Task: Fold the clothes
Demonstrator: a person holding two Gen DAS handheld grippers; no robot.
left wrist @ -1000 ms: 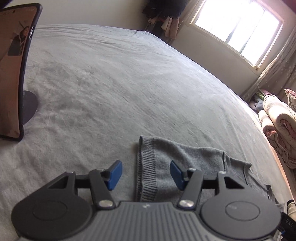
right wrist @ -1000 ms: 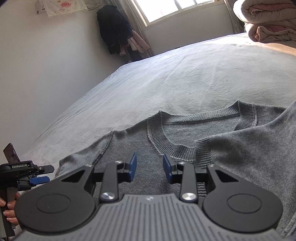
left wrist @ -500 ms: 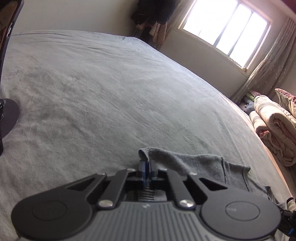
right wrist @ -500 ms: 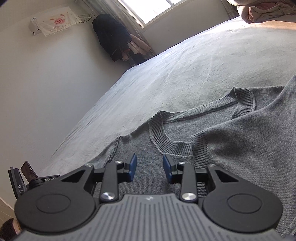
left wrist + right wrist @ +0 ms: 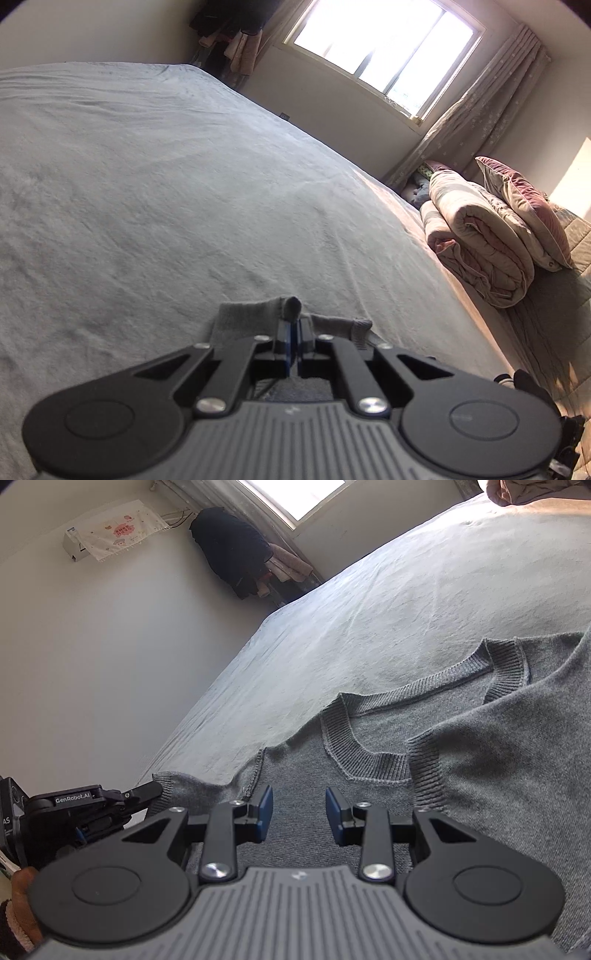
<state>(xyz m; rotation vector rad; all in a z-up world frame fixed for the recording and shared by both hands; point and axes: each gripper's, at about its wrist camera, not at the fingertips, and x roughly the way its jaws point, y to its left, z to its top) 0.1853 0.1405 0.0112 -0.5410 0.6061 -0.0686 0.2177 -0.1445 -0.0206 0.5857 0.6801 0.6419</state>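
Observation:
A grey knit sweater (image 5: 480, 760) lies flat on the bed with its ribbed neckline facing away from me; one sleeve is folded over its right side. My left gripper (image 5: 294, 332) is shut on the ribbed cuff (image 5: 258, 314) of the other sleeve, and the pinched cloth sticks up between the blue pads, lifted off the bed. From the right wrist view, that left gripper (image 5: 149, 788) bites the sleeve end at the sweater's left edge. My right gripper (image 5: 298, 812) hovers open just above the sweater's chest, below the neckline, with nothing between its pads.
The grey bedspread (image 5: 166, 184) spreads wide beyond the sweater. A rolled quilt (image 5: 476, 240) and a pillow (image 5: 524, 206) lie at the right side. Dark clothes (image 5: 229, 550) hang in the corner by the window. A hand (image 5: 22, 897) holds the left gripper.
My left gripper closed on the sleeve cuff, then rose and swung right, lifting the cuff; the phone stand left its view. The right gripper stayed open and tilted slightly.

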